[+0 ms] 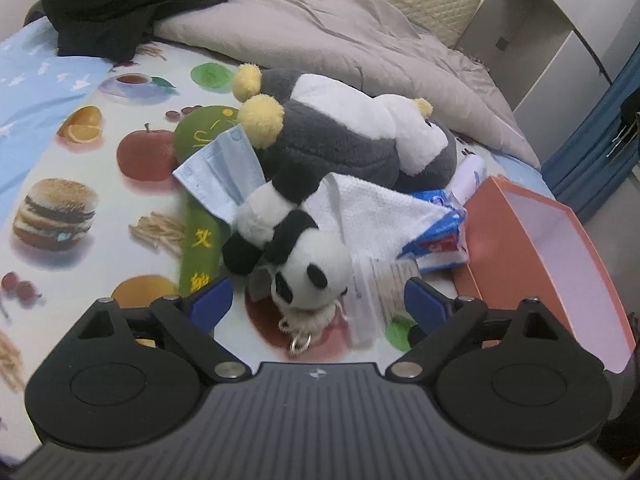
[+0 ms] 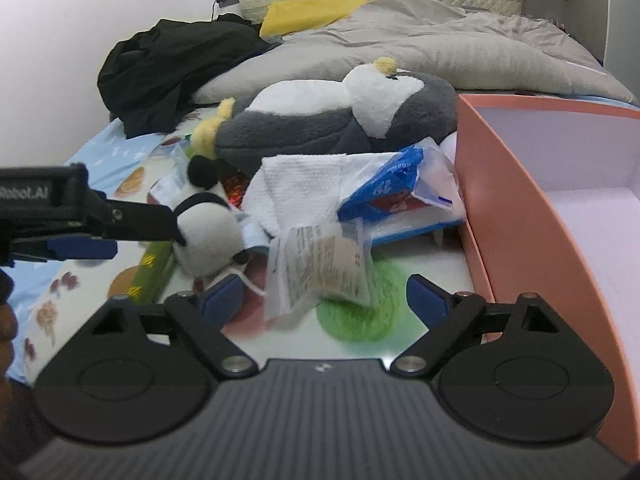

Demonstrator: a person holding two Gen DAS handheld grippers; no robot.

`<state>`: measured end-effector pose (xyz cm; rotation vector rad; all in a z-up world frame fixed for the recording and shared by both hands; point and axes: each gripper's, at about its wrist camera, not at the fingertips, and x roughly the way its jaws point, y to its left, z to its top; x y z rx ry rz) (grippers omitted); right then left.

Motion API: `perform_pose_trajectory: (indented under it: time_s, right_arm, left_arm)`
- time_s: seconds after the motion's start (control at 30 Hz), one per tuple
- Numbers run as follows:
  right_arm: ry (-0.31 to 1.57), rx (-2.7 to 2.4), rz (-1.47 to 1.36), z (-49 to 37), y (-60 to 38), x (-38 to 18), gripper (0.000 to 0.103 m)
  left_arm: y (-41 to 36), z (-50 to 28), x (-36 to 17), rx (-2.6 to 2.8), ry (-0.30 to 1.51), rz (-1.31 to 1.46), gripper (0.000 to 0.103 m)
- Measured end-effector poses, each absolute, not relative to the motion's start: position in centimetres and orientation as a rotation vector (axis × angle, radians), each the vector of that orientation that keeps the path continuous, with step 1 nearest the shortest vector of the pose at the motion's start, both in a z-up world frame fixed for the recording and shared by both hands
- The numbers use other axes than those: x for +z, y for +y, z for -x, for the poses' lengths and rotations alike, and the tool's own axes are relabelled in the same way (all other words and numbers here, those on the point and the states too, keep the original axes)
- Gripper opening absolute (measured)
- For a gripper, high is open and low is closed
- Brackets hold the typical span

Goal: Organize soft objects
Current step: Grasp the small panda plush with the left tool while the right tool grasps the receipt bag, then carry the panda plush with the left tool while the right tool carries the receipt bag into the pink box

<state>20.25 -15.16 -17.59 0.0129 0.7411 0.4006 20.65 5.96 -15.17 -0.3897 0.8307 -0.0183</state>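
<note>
While both tongs gape wide, left tongs [image 1: 318,300] flank panda [image 1: 298,256]; towel [image 1: 384,208], penguin [image 1: 352,136] crowd behind.

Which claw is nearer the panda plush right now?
Left. The left claw straddles the panda plush, open; the right claw hangs open over the clear packet beside it.

Soft, even indoor light, faint shadows, heavy fisheye bending, slightly blurred edges

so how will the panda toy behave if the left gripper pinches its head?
The panda toy looks plush, so it should squash and feel light. Its body will probably droop. The key ring at its head will likely dangle, and the white cloth lying against it may drag along.
</note>
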Motion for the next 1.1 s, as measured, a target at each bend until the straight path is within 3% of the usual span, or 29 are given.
perform_pose_trajectory:
  time_s: [0.4, 0.43, 0.47, 0.6, 0.67, 0.87, 1.1]
  right_arm:
    - [0.771, 0.426, -0.020, -25.2, -13.6, -20.1, 0.090]
    - [0.772, 0.430, -0.014, -25.3, -13.5, -20.3, 0.086]
    - [0.779, 0.436, -0.016, -25.5, -13.4, -20.4, 0.074]
    - [0.823, 0.442, -0.042, -25.9, -13.3, -20.6, 0.065]
    - [0.823, 0.444, -0.046, -25.8, -13.3, -20.3, 0.054]
    - [0.809, 0.440, -0.026, -24.8, -13.3, -19.3, 0.043]
    - [0.776, 0.416, -0.030, -22.6, -14.5, -17.4, 0.039]
  left_arm:
    - [6.7, -24.3, -17.9, -0.032, 0.864, 0.486, 0.072]
    - [6.8, -24.4, -18.1, -0.030, 0.867, 0.493, 0.069]
    - [6.9, -24.4, -18.3, -0.028, 0.870, 0.500, 0.067]
    - [7.3, -24.3, -18.4, -0.037, 0.860, 0.530, 0.056]
    - [7.4, -24.1, -18.2, -0.045, 0.851, 0.532, 0.053]
    - [7.1, -23.0, -17.1, -0.057, 0.824, 0.508, 0.050]
    - [6.3, -20.2, -15.4, -0.079, 0.803, 0.457, 0.048]
